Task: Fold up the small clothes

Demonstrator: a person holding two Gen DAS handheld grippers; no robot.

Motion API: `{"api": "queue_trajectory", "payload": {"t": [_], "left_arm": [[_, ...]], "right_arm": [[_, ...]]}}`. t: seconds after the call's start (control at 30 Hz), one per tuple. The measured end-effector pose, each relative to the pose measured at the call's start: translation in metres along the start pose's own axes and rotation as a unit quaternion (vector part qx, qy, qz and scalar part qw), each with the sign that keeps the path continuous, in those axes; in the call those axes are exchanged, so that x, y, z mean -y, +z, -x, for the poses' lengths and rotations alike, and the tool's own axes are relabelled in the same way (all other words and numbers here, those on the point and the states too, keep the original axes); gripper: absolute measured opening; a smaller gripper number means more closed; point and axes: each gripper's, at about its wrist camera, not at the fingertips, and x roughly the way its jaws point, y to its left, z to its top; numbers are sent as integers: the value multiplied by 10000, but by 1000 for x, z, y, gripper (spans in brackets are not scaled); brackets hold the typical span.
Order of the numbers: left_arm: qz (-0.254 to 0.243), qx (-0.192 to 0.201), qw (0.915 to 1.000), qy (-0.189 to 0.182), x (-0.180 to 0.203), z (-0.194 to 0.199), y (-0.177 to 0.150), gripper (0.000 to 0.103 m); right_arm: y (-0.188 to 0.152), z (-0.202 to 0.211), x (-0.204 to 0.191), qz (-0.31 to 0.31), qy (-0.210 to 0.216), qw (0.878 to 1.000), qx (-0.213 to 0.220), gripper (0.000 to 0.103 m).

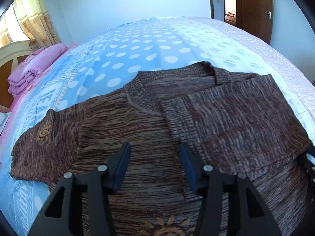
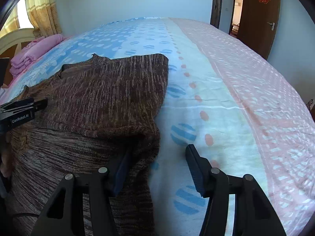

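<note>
Sweater (image 1: 137, 122) knit in streaked brown and tan yarn is spread flat on the bed (image 1: 149, 47), its ribbed neckline turned toward the far side. One sleeve (image 1: 226, 118) is folded across the body, its coarser ribbing laid slantwise over the finer horizontal streaks of the chest. An orange embroidered motif (image 1: 44, 132) is seen on the other sleeve, which lies stretched out to the side. The bed is covered by a soft blanket printed with white dots on blue, then blue striped dots on cream, then a pink patterned band. A folded pink quilt (image 1: 33, 68) is stacked near the headboard.

The left gripper (image 1: 155, 149) is held over the sweater's chest, its blue-padded jaws parted, with no fabric pinched between them. The right gripper (image 2: 157, 149) is set at the sweater's folded edge: one finger (image 2: 122, 167) is tucked against the knit, the other stands over bare blanket, and the jaws are parted without a clamp on the cloth.
</note>
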Motion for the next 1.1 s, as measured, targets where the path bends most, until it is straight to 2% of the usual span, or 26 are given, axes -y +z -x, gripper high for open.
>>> {"api": "queue_trajectory", "payload": {"t": [0.07, 0.13, 0.23, 0.3, 0.4, 0.47, 0.53, 0.63, 0.67, 0.7, 0.8, 0.87, 0.97, 1.03, 1.1], "left_arm": [[15, 73, 9999, 104, -3, 0, -5, 71], [-2, 150, 9998, 115, -6, 1, -10, 72], [24, 154, 9999, 70, -14, 9, -15, 73], [-15, 178, 9998, 126, -24, 16, -17, 73], [50, 360, 9989, 304, -47, 33, -20, 77], [165, 444, 9981, 400, -64, 41, -22, 84], [347, 464, 9970, 521, -88, 46, -23, 85], [624, 426, 9941, 775, -130, 51, -29, 85], [716, 414, 9929, 850, -145, 52, -32, 85], [820, 400, 9913, 953, -163, 53, -37, 85], [1009, 343, 9854, 1325, -210, 52, -51, 88], [1090, 270, 9809, 1586, -240, 48, -60, 88], [1446, 94, 9697, 1969, -284, 36, -69, 89], [1742, -19, 9602, 2182, -308, 29, -76, 89], [2094, -141, 9510, 2270, -329, 23, -85, 89]], "right_arm": [[-5, 4, 14, -266, -82, 9996, -46, 56], [-8, 6, 18, -259, -27, 9997, 22, 56], [-2, 21, 10, -176, -255, 9994, 164, 56], [7, 45, 0, -130, -500, 9969, 601, 56], [29, 58, -33, 410, -374, 9949, 842, 56], [41, 49, -50, 606, -165, 9954, 722, 56], [50, 23, -58, 559, 244, 9977, 311, 56], [43, -17, -49, 472, 150, 9985, -229, 47], [38, -20, -42, 392, 223, 9987, -220, 45], [33, -16, -36, 366, 265, 9989, -121, 44], [25, -2, -26, 510, -31, 9985, -181, 44], [31, 7, -20, 429, 75, 9989, -156, 44], [56, 18, -21, 444, 14, 9985, 313, 44], [80, 4, -20, 244, 68, 9994, 225, 44], [97, -19, -17, 182, -266, 9994, 85, 44]]}}
